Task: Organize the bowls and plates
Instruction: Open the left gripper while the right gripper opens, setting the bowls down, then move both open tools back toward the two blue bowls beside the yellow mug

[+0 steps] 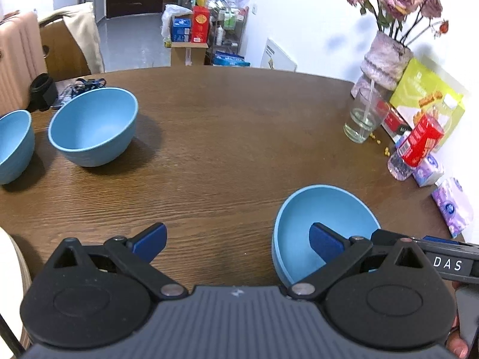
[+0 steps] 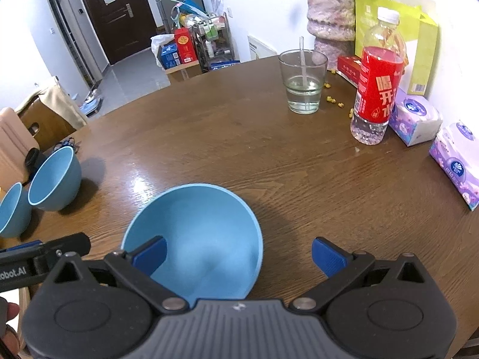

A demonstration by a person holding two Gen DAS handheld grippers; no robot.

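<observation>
Three light blue bowls stand upright on the brown wooden table [image 1: 227, 137]. In the left wrist view, two bowls sit at the left, a big one [image 1: 92, 125] and one cut off by the edge [image 1: 13, 146]. The third bowl [image 1: 329, 209] lies near me at the right. My left gripper [image 1: 239, 239] hangs open above the table, its right pad in front of that bowl's hollow, nothing pressed. In the right wrist view the same near bowl [image 2: 203, 224] lies under my open right gripper [image 2: 239, 255], whose left pad hovers over its inside. The other two bowls [image 2: 55, 179] [image 2: 12, 209] stand far left.
Along the table's right edge stand a glass with a straw [image 2: 302, 83], a red-labelled bottle [image 2: 377, 83], tissue packs [image 2: 416, 119], a vase of flowers [image 1: 386, 59] and a green box [image 1: 425, 95]. A chair with a coat [image 1: 71, 39] stands behind the table.
</observation>
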